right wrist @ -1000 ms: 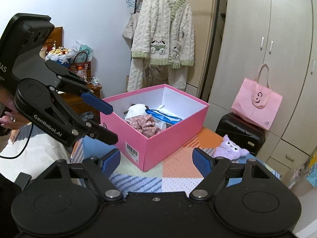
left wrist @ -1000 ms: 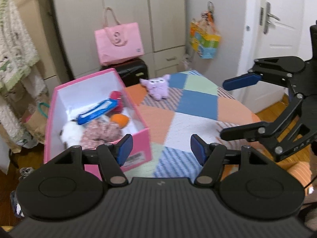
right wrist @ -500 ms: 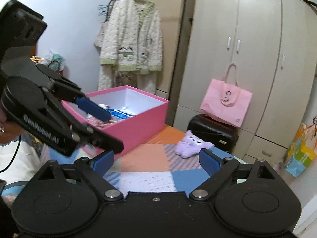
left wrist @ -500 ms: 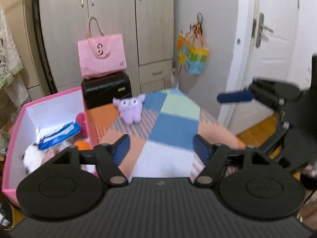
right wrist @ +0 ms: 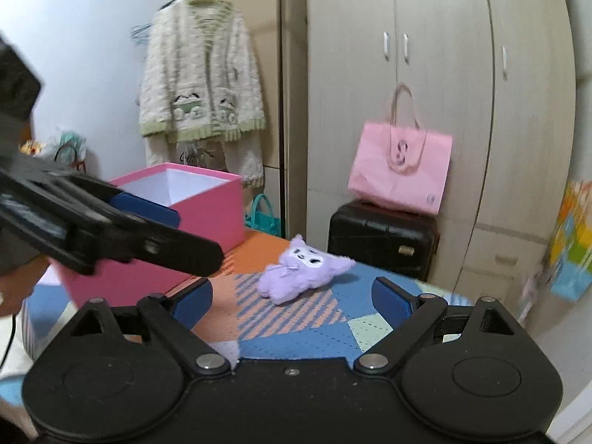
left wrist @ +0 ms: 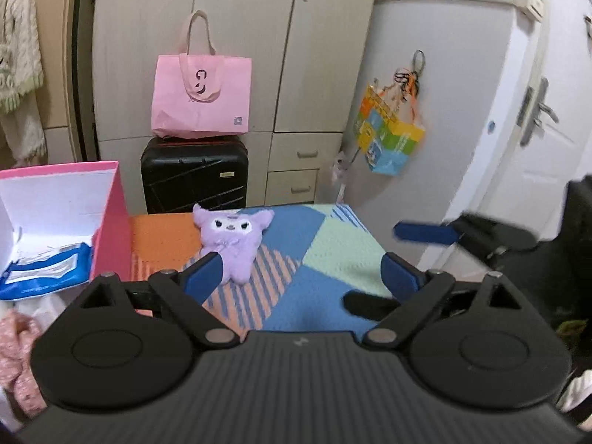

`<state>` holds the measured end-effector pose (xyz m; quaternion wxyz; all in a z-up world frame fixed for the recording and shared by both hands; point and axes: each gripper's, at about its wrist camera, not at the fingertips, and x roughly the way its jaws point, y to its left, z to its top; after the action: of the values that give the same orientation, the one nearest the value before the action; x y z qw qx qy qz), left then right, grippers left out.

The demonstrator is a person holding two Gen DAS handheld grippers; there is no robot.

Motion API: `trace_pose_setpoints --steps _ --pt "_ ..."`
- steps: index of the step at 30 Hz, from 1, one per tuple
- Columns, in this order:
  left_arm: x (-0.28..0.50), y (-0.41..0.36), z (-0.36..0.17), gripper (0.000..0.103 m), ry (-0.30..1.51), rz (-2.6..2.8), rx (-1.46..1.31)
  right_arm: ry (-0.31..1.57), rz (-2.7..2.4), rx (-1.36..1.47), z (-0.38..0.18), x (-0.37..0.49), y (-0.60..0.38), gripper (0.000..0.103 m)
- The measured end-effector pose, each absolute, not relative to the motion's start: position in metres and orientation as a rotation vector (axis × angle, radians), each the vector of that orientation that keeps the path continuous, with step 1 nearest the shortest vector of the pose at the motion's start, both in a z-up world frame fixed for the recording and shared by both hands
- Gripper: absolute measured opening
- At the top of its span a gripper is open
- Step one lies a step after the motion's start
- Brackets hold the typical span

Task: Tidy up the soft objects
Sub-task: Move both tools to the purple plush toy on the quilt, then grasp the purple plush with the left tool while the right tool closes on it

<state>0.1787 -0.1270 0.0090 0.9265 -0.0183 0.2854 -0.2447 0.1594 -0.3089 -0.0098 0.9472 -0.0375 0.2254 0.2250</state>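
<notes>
Plush: small lilac plush toy (left wrist: 232,241) lies on the patchwork mat (left wrist: 325,248), just beyond both tongs.
Left gripper (left wrist: 301,275): just widened, spread, empty.
Right gripper (right wrist: 292,301): spread, empty.
Box: pink cardboard box (right wrist: 207,203), left of plush.

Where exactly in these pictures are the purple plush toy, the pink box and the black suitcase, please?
purple plush toy (left wrist: 232,242): left wrist view, on its body.
pink box (right wrist: 207,211): right wrist view, on its outer side wall.
black suitcase (left wrist: 194,175): left wrist view, on its front.

Pink box (left wrist: 111,222) cut by left edge; colourful hanging bag (right wrist: 573,236) blurred.
</notes>
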Motion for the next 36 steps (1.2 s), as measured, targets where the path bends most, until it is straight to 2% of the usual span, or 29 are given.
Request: trace_pose_setpoints --steps 7,15,23,33,36 --pt "0.230 -0.139 -0.021 0.091 0.733 -0.480 -0.089 0.506 0.522 -0.044 -0.033 0.209 -0.305 0.095" --pt "0.268 -0.140 -0.040 0.087 0.750 -0.385 -0.165 0.603 0.559 -0.092 -0.057 0.254 -0.284 0.095" --pt "0.304 -0.129 -0.070 0.071 0.852 -0.296 -0.236 0.705 0.534 -0.088 -0.082 0.296 -0.263 0.095" --pt "0.314 -0.121 -0.075 0.064 0.806 -0.274 -0.290 0.699 0.563 -0.137 -0.092 0.310 -0.252 0.096" --pt "0.316 -0.119 -0.078 0.057 0.822 -0.287 -0.316 0.697 0.568 -0.145 -0.093 0.313 -0.250 0.096"
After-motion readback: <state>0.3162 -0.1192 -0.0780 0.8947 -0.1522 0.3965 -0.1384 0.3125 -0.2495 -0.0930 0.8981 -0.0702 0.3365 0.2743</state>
